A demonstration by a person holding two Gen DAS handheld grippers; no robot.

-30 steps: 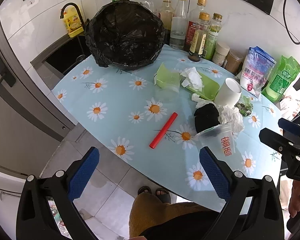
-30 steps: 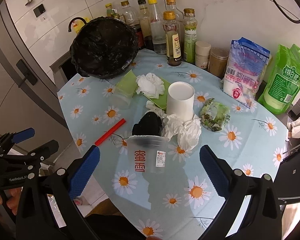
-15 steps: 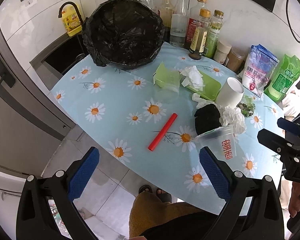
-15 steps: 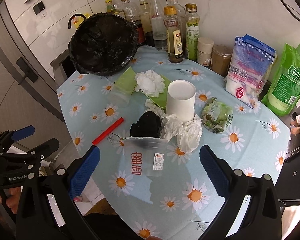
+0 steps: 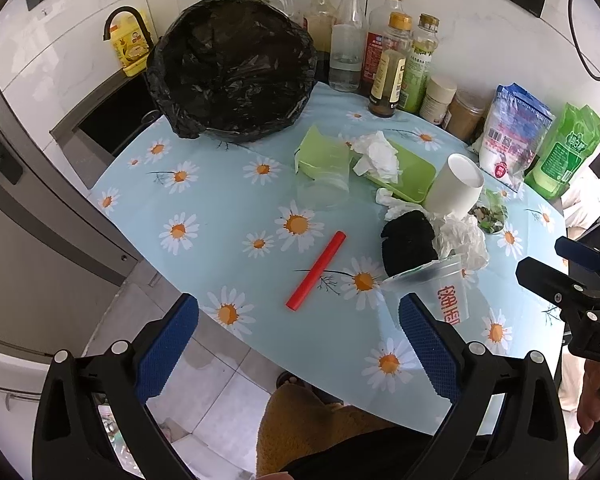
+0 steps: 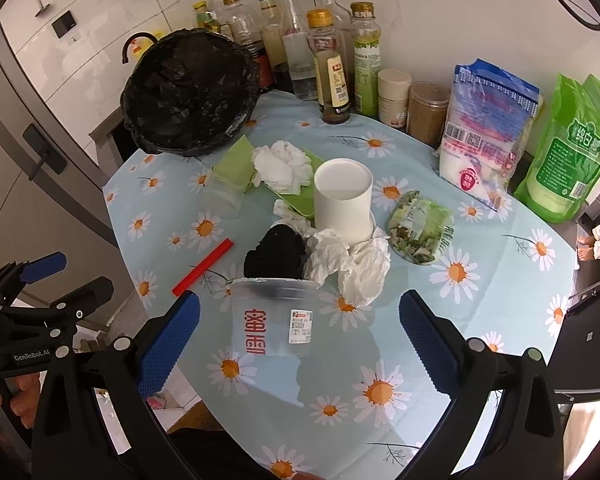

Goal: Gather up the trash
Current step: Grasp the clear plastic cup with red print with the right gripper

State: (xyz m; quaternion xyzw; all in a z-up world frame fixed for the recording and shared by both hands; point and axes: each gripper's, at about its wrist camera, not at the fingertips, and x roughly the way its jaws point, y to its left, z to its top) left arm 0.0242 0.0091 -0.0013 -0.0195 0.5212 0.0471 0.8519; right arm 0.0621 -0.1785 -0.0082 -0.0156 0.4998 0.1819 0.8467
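Note:
A bin lined with a black bag (image 5: pixel 230 66) (image 6: pixel 190 92) stands at the table's far left. Trash lies mid-table: a red stick (image 5: pixel 316 271) (image 6: pixel 203 267), a clear plastic cup with red characters (image 5: pixel 440 294) (image 6: pixel 274 318), a black crumpled lump (image 5: pixel 408 242) (image 6: pixel 276 254), crumpled white tissues (image 6: pixel 352 264), a white paper cup (image 6: pixel 343 200), a green snack wrapper (image 6: pixel 422 227) and a green tray with tissue (image 5: pixel 396 166). My left gripper (image 5: pixel 298 344) is open and empty, above the near table edge. My right gripper (image 6: pixel 299 338) is open and empty, just short of the clear cup.
Sauce and oil bottles (image 6: pixel 332 64) line the back wall, with jars (image 6: pixel 426 110), a white-blue bag (image 6: pixel 486 128) and a green bag (image 6: pixel 568 152) at the right. A sink (image 5: pixel 112 120) sits behind the bin. The daisy tablecloth (image 5: pixel 204 208) covers the round table.
Both grippers have drifted slightly forward toward the table; the objects have not moved and both grippers stay open.

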